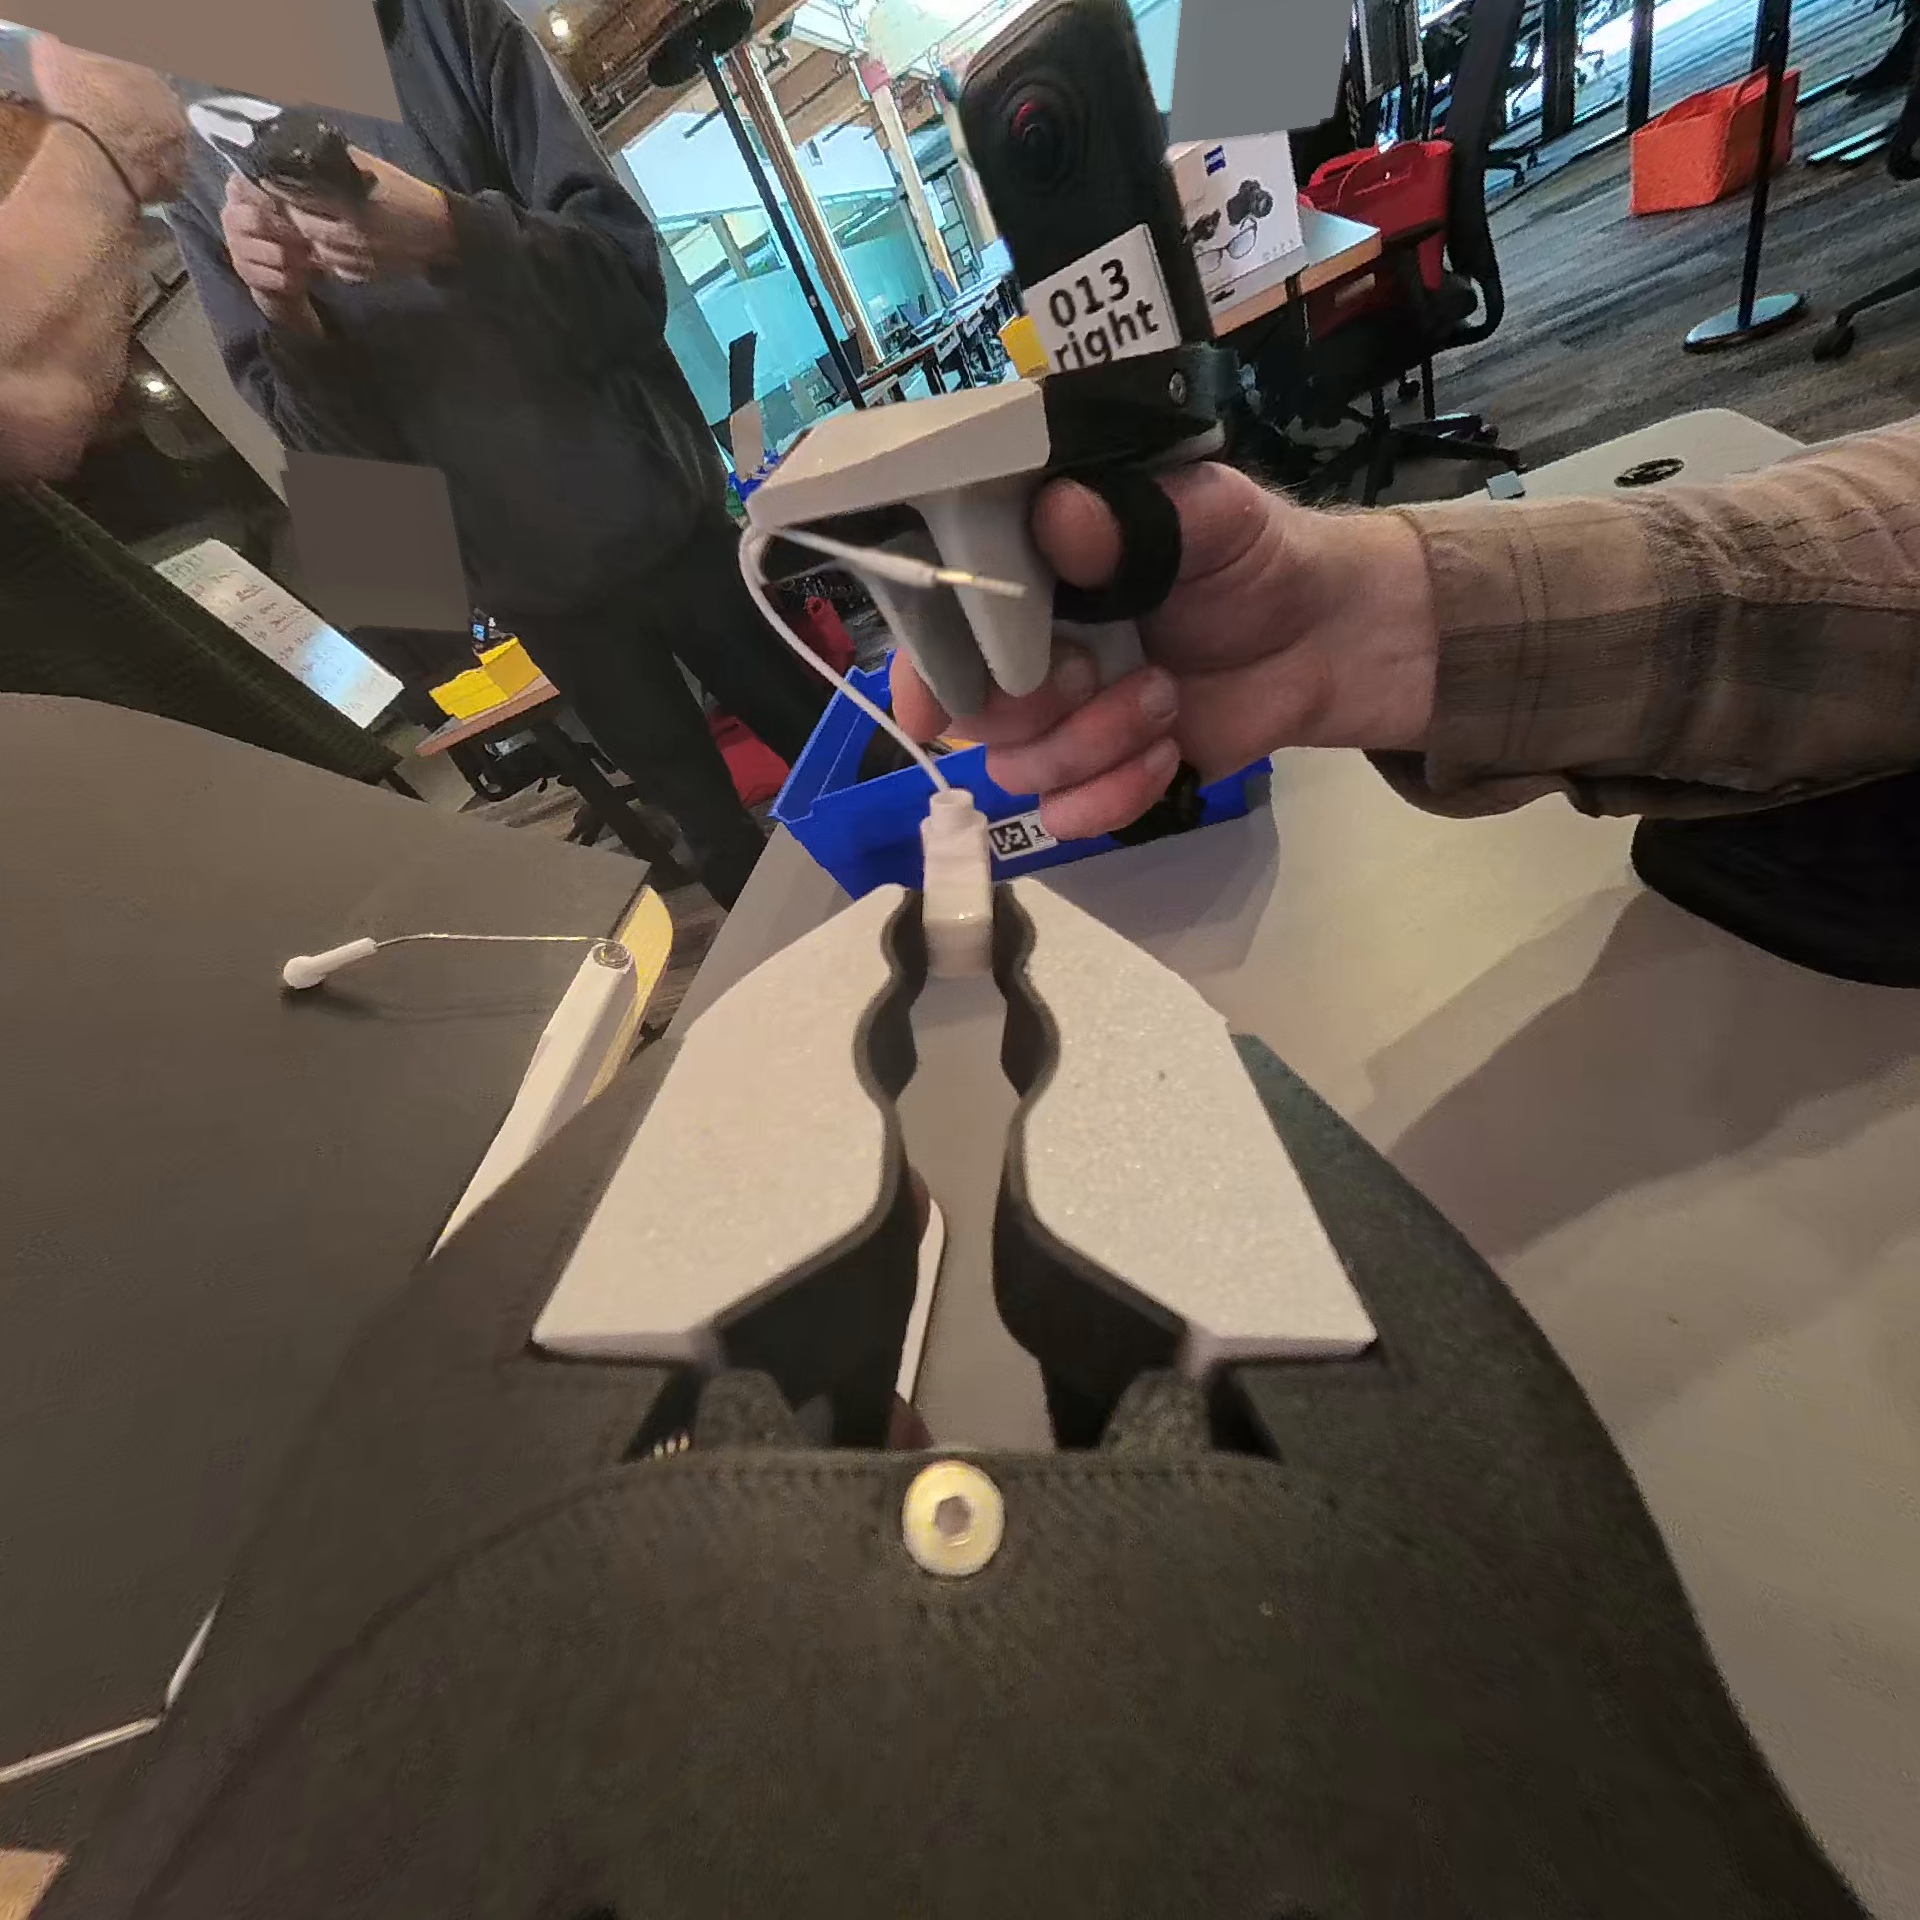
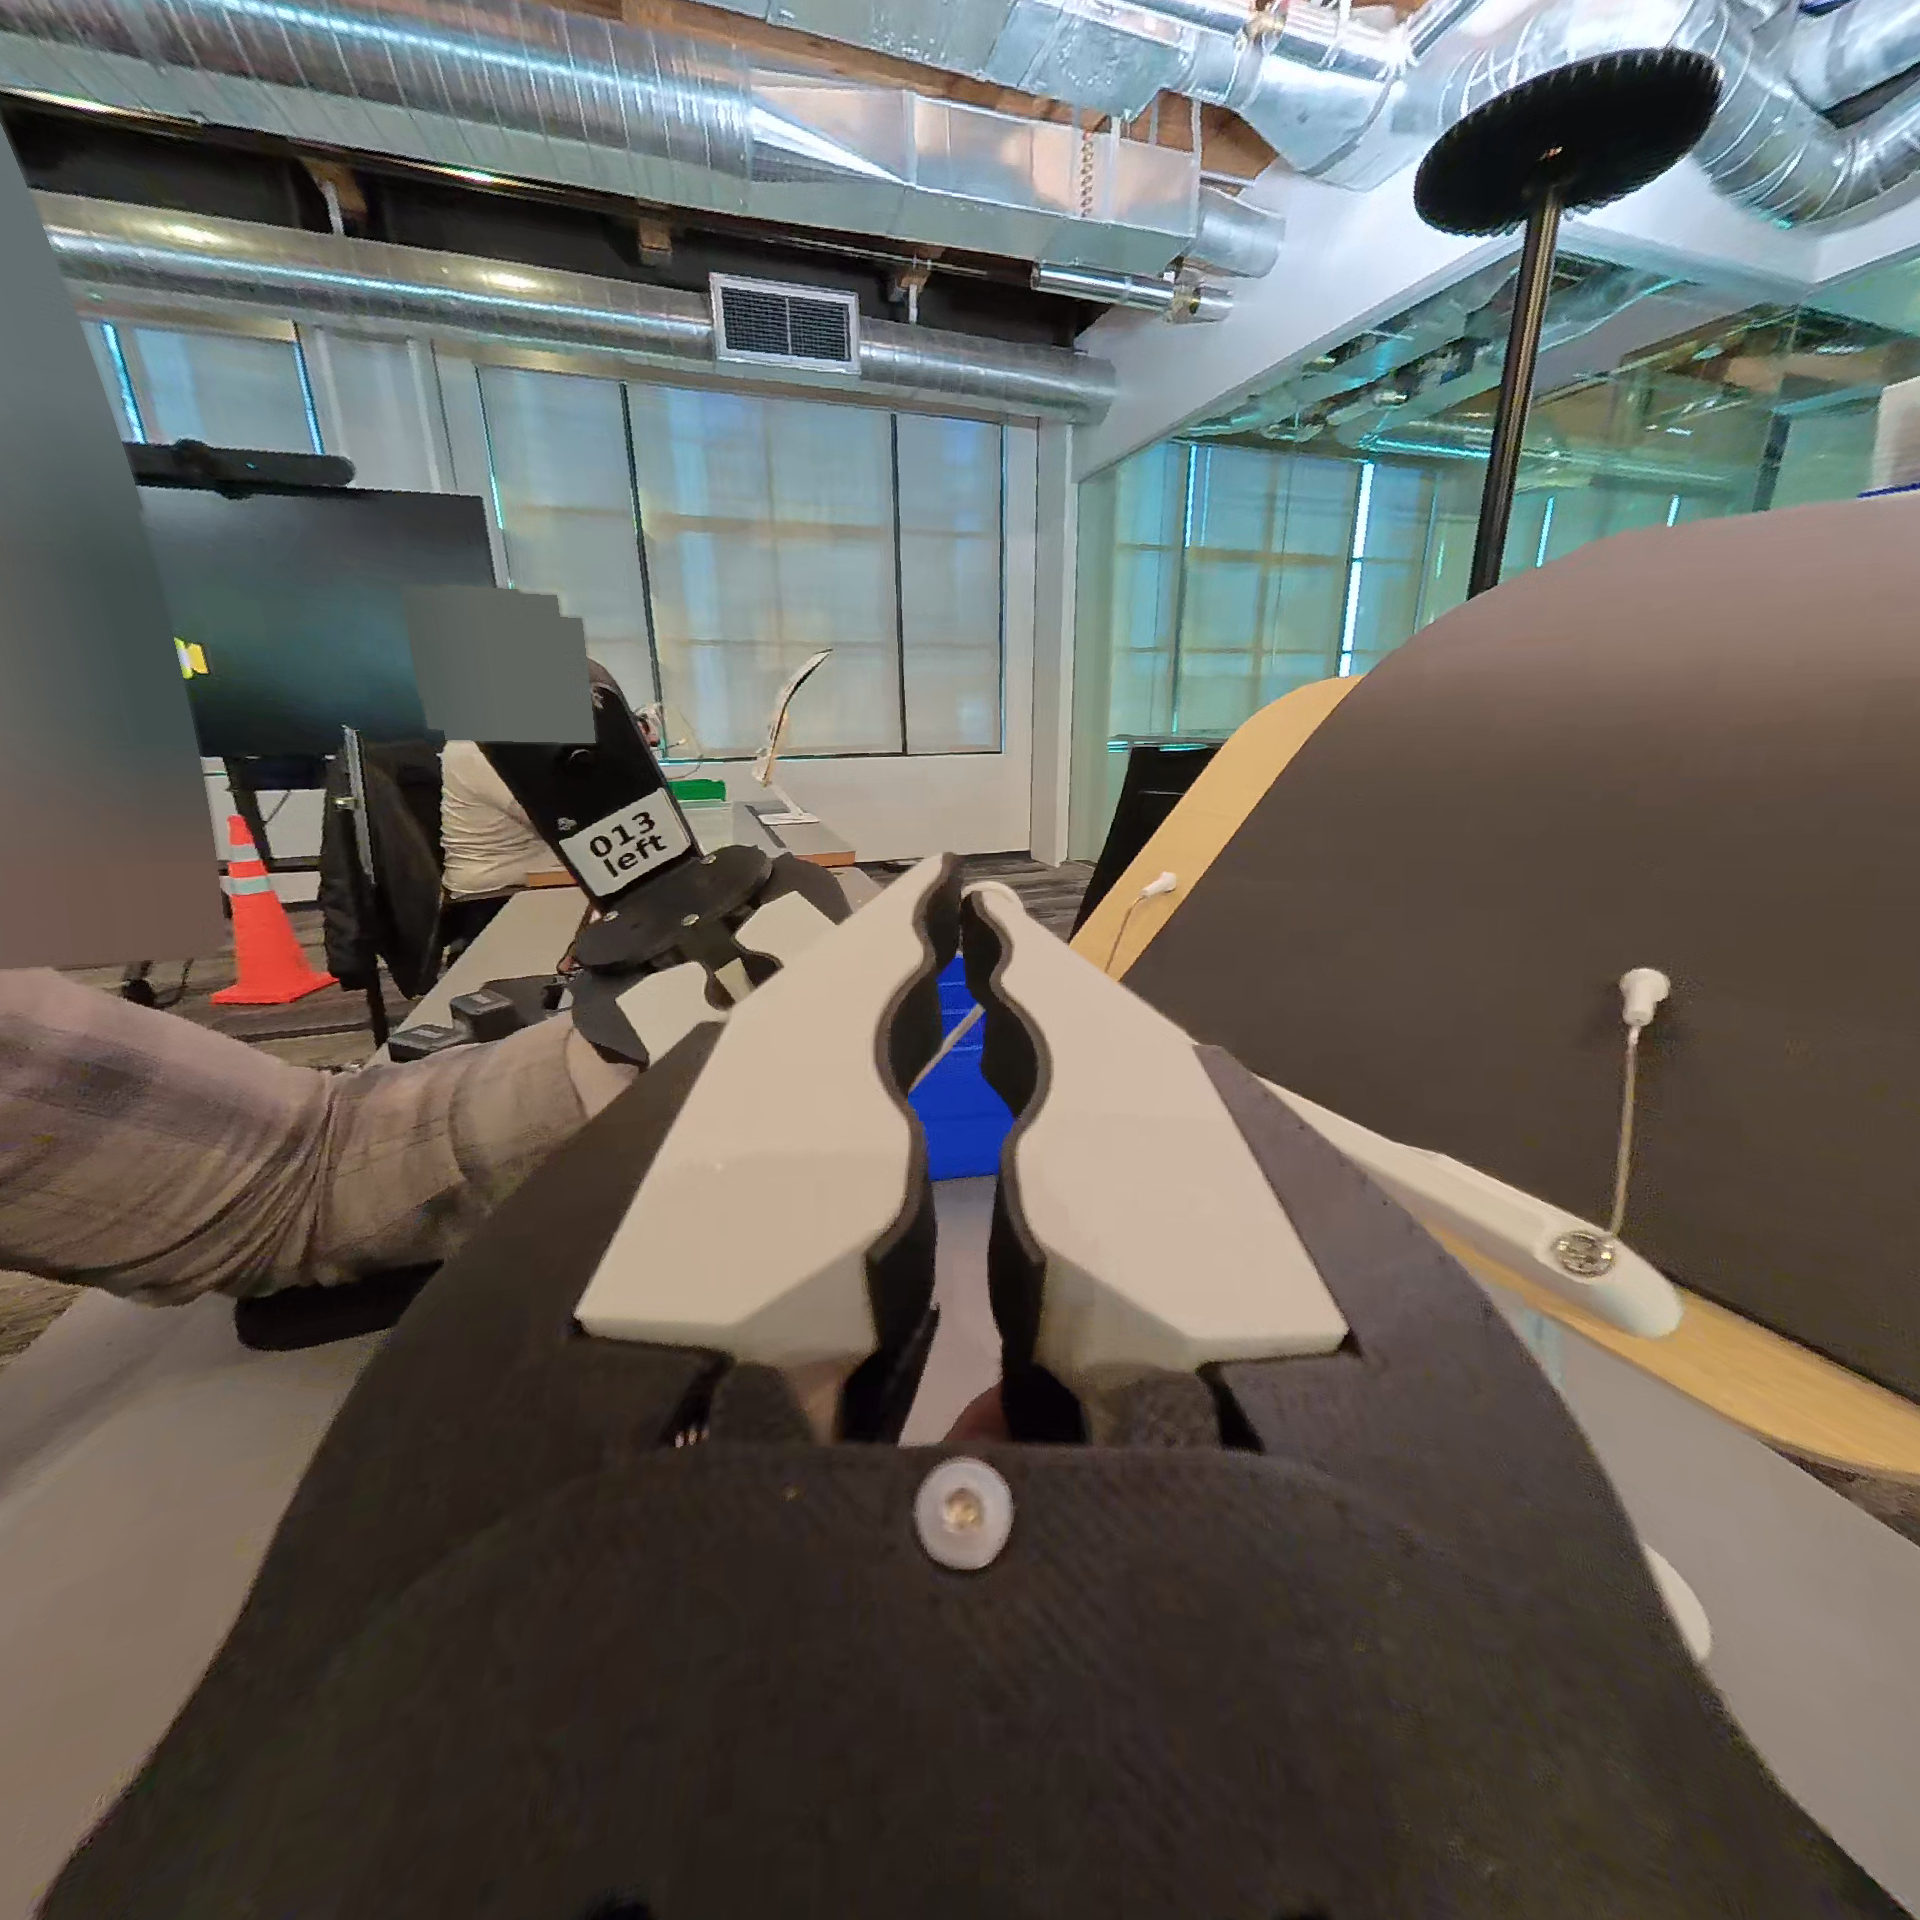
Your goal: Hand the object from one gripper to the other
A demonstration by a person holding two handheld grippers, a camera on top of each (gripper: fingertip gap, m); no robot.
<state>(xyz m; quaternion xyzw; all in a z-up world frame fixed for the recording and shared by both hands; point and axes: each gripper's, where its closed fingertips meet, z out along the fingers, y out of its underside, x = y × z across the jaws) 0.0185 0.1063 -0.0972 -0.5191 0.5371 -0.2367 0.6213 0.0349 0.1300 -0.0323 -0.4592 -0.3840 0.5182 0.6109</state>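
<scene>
The object is a thin white cable with a white connector (image 1: 956, 914) at one end and a metal plug (image 1: 971, 582) at the other. My left gripper (image 1: 956, 904) is shut on the connector, which stands upright between its tips. The cable (image 1: 831, 675) loops up to my right gripper (image 1: 977, 665), held in a hand just above and beyond. The plug end lies across that gripper's fingers. In the right wrist view my right gripper (image 2: 961, 899) has its jaws nearly closed, with a white bit at the tips and the cable (image 2: 951, 1039) seen through the gap. The left gripper (image 2: 717, 977) shows at the left.
A blue bin (image 1: 862, 821) sits on the grey table (image 1: 1455, 1039) behind the grippers. A dark curved board (image 1: 260, 1091) with tethered white pins (image 1: 322, 966) lies to the left, and it also shows in the right wrist view (image 2: 1558, 831). A person in dark clothes (image 1: 540, 364) stands beyond. One gripper's finger ends stand about 7 cm off the other's.
</scene>
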